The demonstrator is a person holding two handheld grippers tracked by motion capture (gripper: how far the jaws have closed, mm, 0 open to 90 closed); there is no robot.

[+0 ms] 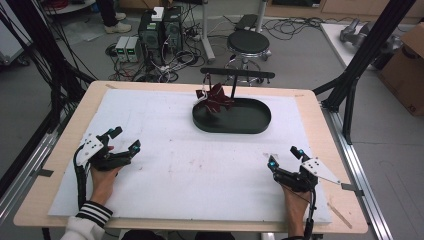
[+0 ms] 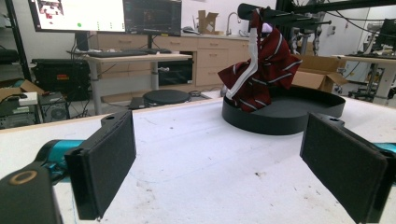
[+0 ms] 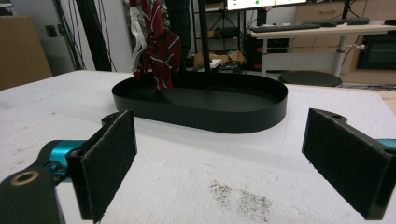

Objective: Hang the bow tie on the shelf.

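1. Both tongs rest low on the white-covered surface (image 1: 175,175), one at each near corner; my left tongs (image 1: 123,140) sit at the near left and my right tongs (image 1: 282,156) at the near right, well apart from each other.
2. Left tongs: the jaws stand wide apart with nothing between them, and the left gripper view shows bare white covering between the two black pads (image 2: 109,163).
3. Right tongs: the jaws are likewise spread wide and hold nothing; the right gripper view shows a small dark smudge (image 3: 240,198) on the covering between them.
4. Ahead of both tongs, toward the far side of the surface, sits a black oval tray (image 1: 250,125) with a thin post carrying a black crossbar (image 1: 237,73).
5. A dark red striped cloth (image 1: 215,97) hangs from the left end of that crossbar, its lower folds reaching the tray's left end.
6. That cloth is well apart from either tongs, lying forward and right of my left tongs and forward and left of my right.
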